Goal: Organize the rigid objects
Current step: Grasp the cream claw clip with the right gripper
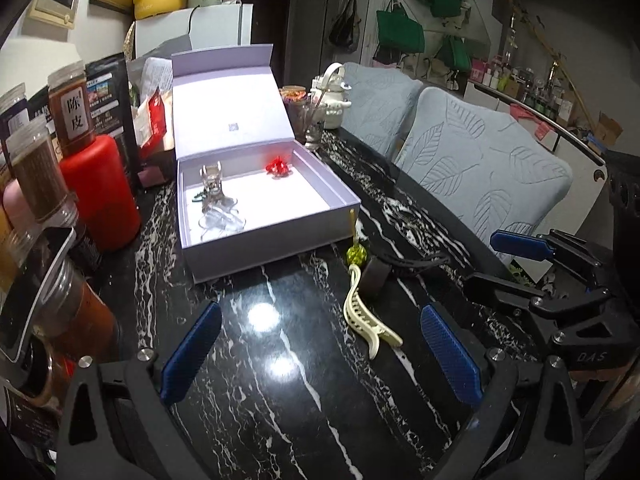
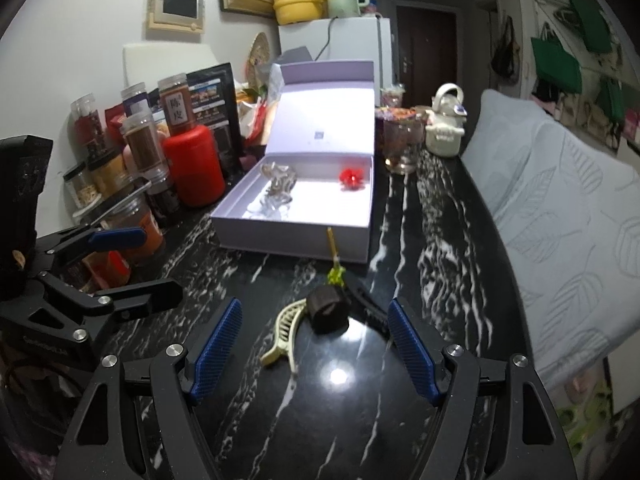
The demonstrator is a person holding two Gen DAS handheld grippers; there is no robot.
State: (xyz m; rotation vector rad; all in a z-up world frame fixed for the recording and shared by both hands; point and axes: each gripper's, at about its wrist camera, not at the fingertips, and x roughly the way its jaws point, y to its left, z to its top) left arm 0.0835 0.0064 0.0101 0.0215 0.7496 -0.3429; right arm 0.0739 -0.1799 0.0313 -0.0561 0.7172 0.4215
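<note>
An open lilac box (image 1: 256, 240) (image 2: 288, 236) stands on the black marble table (image 1: 280, 420). Inside lie clear hair clips (image 1: 218, 204) (image 2: 278, 188) and a red clip (image 1: 278, 167) (image 2: 351, 178). In front of the box lie a cream claw clip (image 1: 366, 316) (image 2: 286, 330), a black cylinder clip (image 1: 376, 276) (image 2: 328, 308), a black comb-like clip (image 1: 416, 260) and a green bead hairpin (image 1: 355, 252) (image 2: 335, 270). My left gripper (image 1: 320, 356) is open, low over the table, the cream clip between its fingers. My right gripper (image 2: 316, 352) is open just before the clips.
Spice jars (image 1: 40, 176) (image 2: 140, 144) and a red canister (image 1: 100, 192) (image 2: 196, 168) crowd the left side. A glass (image 1: 314, 124) (image 2: 400, 144) and a white ceramic pot (image 1: 332, 96) (image 2: 444, 124) stand behind the box. Cushioned chairs (image 1: 480, 168) line the right edge.
</note>
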